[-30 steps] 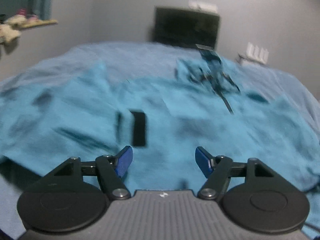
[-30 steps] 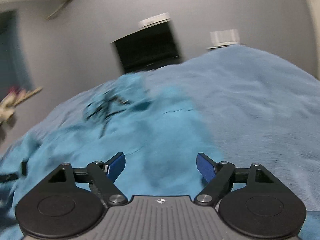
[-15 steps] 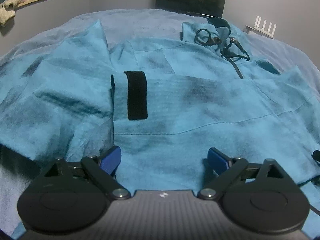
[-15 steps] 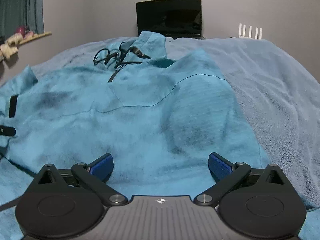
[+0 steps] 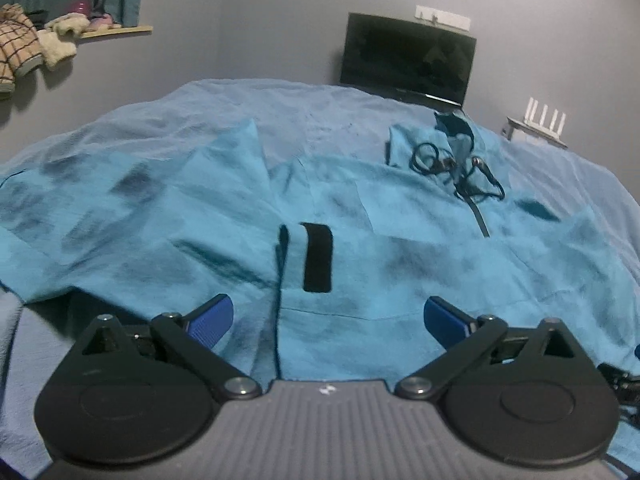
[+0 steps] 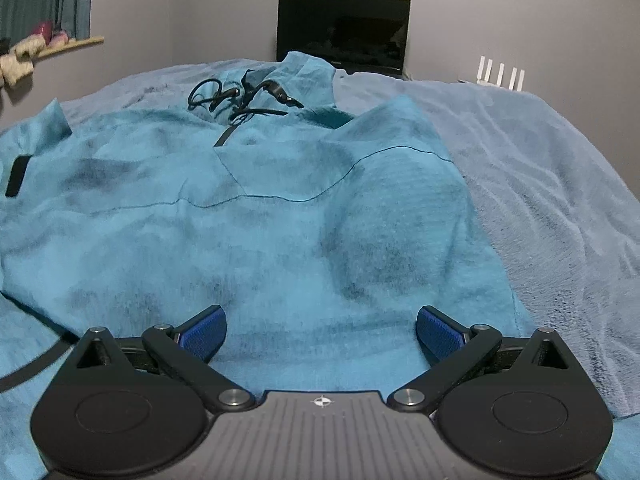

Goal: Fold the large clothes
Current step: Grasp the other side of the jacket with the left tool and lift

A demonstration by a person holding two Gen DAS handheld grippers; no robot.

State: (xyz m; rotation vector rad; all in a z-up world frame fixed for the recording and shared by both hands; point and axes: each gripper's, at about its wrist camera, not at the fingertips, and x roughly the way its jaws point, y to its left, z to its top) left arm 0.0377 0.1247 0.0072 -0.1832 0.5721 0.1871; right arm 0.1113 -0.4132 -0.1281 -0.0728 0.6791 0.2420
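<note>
- Teal hooded jacket [image 6: 280, 208] lies spread front-up on the bed [image 6: 560, 184], hood and black drawcords [image 6: 240, 96] at the far end, near the dark monitor [image 6: 344, 32].
- Left tool [image 5: 327, 317]: blue pads wide apart, holding nothing, hovering over the near hem just beside the black cuff strap [image 5: 317, 256].
- Right tool [image 6: 320, 334]: also fully spread and empty, over the near hem by the jacket's right edge.
- Left sleeve [image 5: 120, 216] already looks laid across the body; fabric is still lumpy on the right side.
- Likely step: pinch the hem at both corners. Advice: close each tool on all layers, not the bedspread underneath.
- Lift both corners level, carry toward the hood, keep tension even so the bulge flattens.
- Risk: drawcords snagging under the fold.
</note>
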